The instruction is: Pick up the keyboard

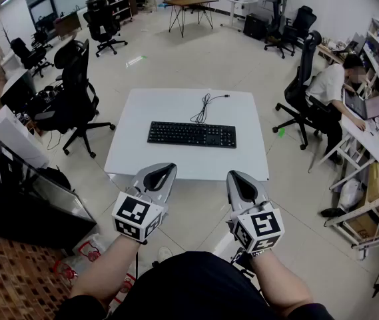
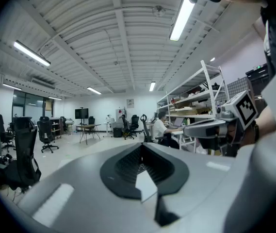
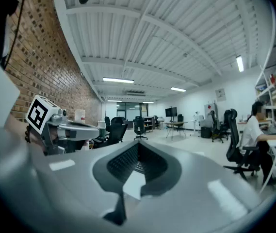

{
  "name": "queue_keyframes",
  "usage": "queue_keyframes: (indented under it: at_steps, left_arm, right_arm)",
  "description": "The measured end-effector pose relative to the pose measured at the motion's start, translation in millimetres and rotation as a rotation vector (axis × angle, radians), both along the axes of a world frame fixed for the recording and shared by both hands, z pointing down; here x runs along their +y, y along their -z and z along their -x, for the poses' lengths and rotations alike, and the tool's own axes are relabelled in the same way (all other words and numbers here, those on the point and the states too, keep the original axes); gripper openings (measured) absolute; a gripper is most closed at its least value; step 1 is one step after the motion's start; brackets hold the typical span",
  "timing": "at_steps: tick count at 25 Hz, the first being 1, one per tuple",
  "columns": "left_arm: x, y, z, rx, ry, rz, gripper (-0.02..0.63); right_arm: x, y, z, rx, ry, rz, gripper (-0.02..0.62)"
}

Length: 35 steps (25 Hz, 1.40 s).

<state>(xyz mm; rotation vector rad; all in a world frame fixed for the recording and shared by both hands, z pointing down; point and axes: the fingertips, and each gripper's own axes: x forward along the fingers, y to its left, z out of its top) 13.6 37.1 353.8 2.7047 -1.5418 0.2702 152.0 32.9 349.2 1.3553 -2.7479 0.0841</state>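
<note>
The keyboard (image 1: pixel 191 134) lies flat across the middle of the desk (image 1: pixel 176 105), slightly nearer the near edge than the far one, with its long sides parallel to those edges. Its cable (image 1: pixel 206 105) loops from the back of the keyboard toward the far edge, and the plug lies loose just short of that edge, right of centre.

The left gripper (image 1: pixel 165 172) and the right gripper (image 1: pixel 238 179) hang at the near edge, the left one left of centre and the right one toward the near right corner. Neither touches the keyboard. In each gripper view the jaws are pressed together at the tips with nothing between them.

The step in hand looks like the reach, so both sets of jaws will have to spread before they get there. The keyboard is long, thin and low. It would probably handle best with one gripper at each short end, each lower jaw slid under the edge and both ends lifted together so it stays level. A one-sided pinch would likely let it tip. The free cable should trail along, but it may drag or snag at the far edge.

Count: one keyboard, one cable, one desk and two grippers.
</note>
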Motion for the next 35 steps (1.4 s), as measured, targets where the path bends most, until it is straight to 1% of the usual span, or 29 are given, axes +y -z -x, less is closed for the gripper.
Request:
queue_keyframes:
  at_steps: [8, 12, 18, 22, 26, 32, 35]
  left_arm:
    - [1.8, -0.2, -15.4, -0.004, 0.013, -0.001, 0.005]
    - [1.8, -1.9, -20.3, 0.011, 0.028, 0.01, 0.005]
    - [-5.6, -17.7, -17.4, 0.066, 0.043, 0.099, 0.008]
    - [-21.8, -33.7, 2.1, 0.096, 0.08, 0.163, 0.034]
    - [-52.0, -50.6, 27.3, 0.12, 0.126, 0.212, 0.066]
    - [-119.7, -91.0, 83.5, 0.185, 0.195, 0.326, 0.11]
    - [-159.0, -118.7, 112.2, 0.206, 0.218, 0.394, 0.115]
  right_arm:
    - [2.6, 1.2, -12.6, -0.004, 0.023, -0.006, 0.003]
    - [3.6, 0.4, -18.9, -0.005, 0.04, -0.003, 0.003]
    - [0.8, -5.2, -21.9, -0.008, 0.07, 0.013, 0.003]
    - [-6.1, -12.2, -15.2, -0.012, 0.082, 0.036, 0.003]
    - [-22.6, -21.9, -8.2, -0.008, 0.084, 0.055, 0.003]
    - [-66.6, -39.4, 9.5, -0.017, 0.054, 0.114, 0.003]
    - [-96.0, -52.4, 20.7, -0.026, 0.029, 0.16, 0.003]
